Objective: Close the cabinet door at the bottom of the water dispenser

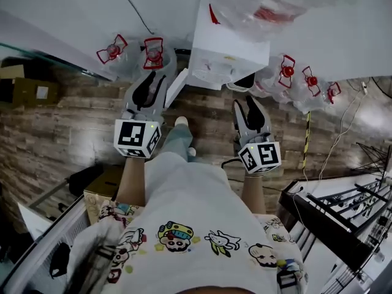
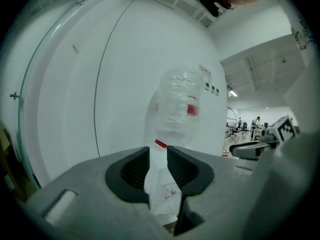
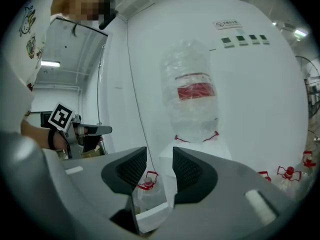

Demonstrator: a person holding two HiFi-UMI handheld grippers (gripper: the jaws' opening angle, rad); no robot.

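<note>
The white water dispenser (image 1: 228, 49) stands against the wall with a clear bottle (image 1: 278, 5) on top. Its bottom cabinet door (image 1: 176, 88) hangs open, swung out to the left. My left gripper (image 1: 153, 78) is open and empty, just left of the door's edge and apart from it. My right gripper (image 1: 248, 103) is open and empty, in front of the dispenser's right side. In the left gripper view the dispenser (image 2: 163, 189) shows through the gap of the left gripper (image 2: 158, 156). In the right gripper view the right gripper (image 3: 160, 159) frames the dispenser (image 3: 200, 156) and the door's edge (image 3: 152, 215).
Several clear water bottles with red handles (image 1: 153, 52) (image 1: 288, 72) stand on the wood floor on both sides of the dispenser. A cardboard box (image 1: 27, 90) lies at the left. A black rack (image 1: 334, 213) and cables are at the right. My foot (image 1: 180, 122) is near the door.
</note>
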